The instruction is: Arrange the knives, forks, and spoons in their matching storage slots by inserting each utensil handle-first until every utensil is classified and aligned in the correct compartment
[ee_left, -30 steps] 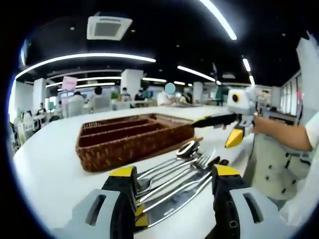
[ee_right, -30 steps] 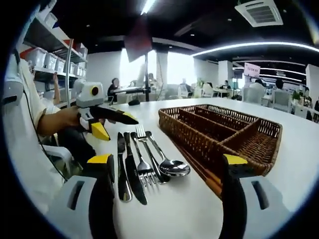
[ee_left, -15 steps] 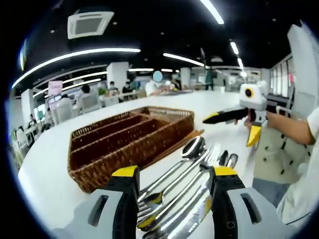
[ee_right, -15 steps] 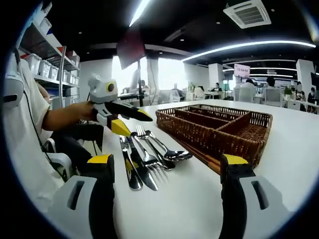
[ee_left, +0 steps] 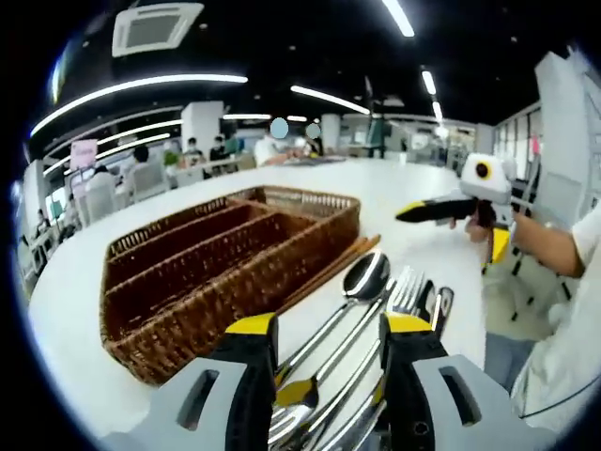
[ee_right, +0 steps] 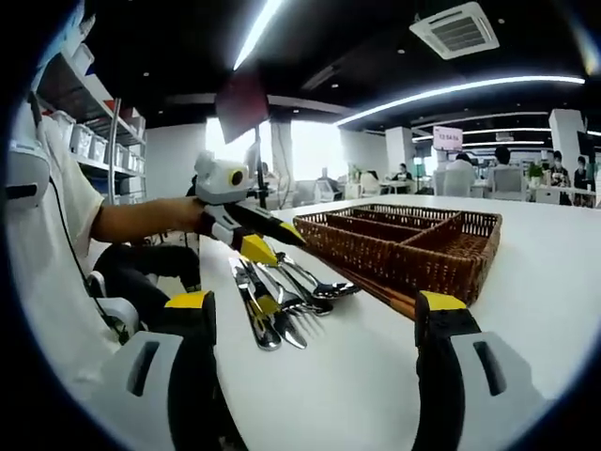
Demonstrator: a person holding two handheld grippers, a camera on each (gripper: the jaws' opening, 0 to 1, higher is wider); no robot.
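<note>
Down on the white table (ee_right: 563, 282), the left gripper (ee_left: 319, 343) straddles the spoon (ee_left: 362, 280) handles, jaws narrowed, not visibly clamped; the right gripper (ee_right: 315, 310) hangs wide beside the basket (ee_right: 413, 244).

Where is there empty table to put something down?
The white table is bare in front of the right gripper, up to the wicker tray. It is also bare beyond the tray's far side. It is crowded where the cutlery lies beside the tray, under the left gripper.
</note>
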